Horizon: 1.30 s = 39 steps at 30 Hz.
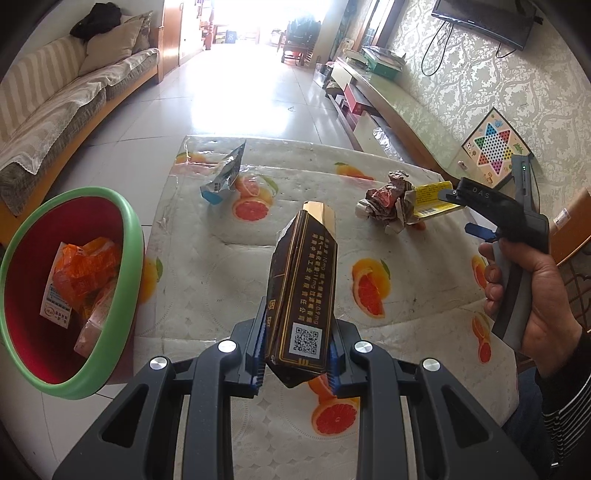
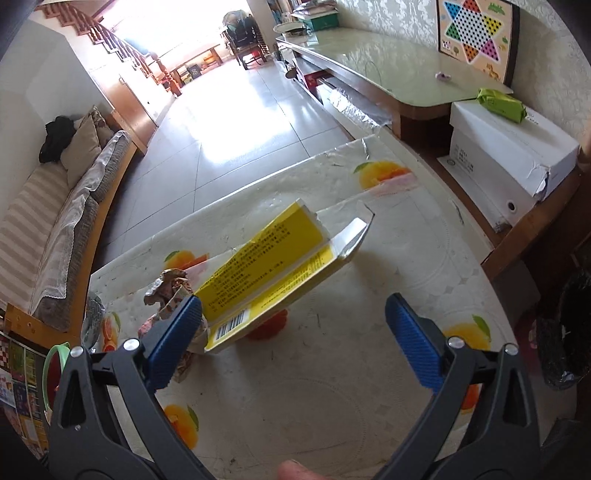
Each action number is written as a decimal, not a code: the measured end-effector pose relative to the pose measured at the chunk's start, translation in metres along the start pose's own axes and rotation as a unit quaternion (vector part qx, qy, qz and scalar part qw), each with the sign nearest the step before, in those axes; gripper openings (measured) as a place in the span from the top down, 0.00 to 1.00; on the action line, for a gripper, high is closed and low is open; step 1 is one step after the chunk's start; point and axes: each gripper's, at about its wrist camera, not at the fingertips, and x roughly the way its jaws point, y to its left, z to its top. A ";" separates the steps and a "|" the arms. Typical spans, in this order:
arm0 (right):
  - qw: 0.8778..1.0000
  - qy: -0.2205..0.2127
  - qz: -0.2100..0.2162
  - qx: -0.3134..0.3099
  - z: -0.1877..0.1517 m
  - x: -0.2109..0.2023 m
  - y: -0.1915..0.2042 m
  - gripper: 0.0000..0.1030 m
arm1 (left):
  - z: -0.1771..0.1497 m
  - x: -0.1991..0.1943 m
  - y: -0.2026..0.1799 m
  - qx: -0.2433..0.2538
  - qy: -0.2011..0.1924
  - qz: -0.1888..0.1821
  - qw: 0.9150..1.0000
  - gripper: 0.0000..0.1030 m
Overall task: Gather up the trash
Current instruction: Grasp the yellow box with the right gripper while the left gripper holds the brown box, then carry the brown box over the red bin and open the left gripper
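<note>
My left gripper (image 1: 297, 363) is shut on a crushed black and gold cigarette pack (image 1: 303, 291) and holds it above the table, right of the bin (image 1: 127, 236). The bin is red inside with a green rim and holds orange wrappers (image 1: 83, 277). My right gripper (image 2: 293, 332) is open, its jaws wide apart around the near end of a yellow carton (image 2: 273, 269) lying on the table. It shows in the left wrist view (image 1: 452, 195) at the carton (image 1: 430, 199). A crumpled brown paper wad (image 1: 386, 201) lies beside the carton. A blue and silver wrapper (image 1: 225, 177) lies at the far left.
The table wears a plastic cloth with orange-slice prints (image 1: 229, 258). A sofa (image 1: 55, 114) stands left across the tiled floor. A long low cabinet (image 2: 388, 77) with a checkers board (image 2: 472, 33) runs along the right wall. A white box (image 2: 509, 155) sits right of the table.
</note>
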 end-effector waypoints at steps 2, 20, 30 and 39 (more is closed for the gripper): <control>1.000 0.013 0.003 0.010 0.002 0.011 -0.001 0.21 | 0.000 -0.002 -0.002 0.005 -0.003 0.001 1.000 0.78; 0.997 0.009 0.046 -0.059 0.003 -0.008 0.025 0.92 | 0.006 -0.014 -0.012 0.021 -0.021 -0.008 1.000 0.78; 0.986 -0.047 0.027 -0.158 -0.018 -0.083 0.033 0.92 | 0.005 -0.036 -0.014 0.020 -0.044 -0.008 0.999 0.78; 0.970 -0.072 0.027 -0.230 -0.054 -0.129 0.067 0.92 | -0.004 -0.061 0.029 -0.017 -0.067 0.011 0.998 0.78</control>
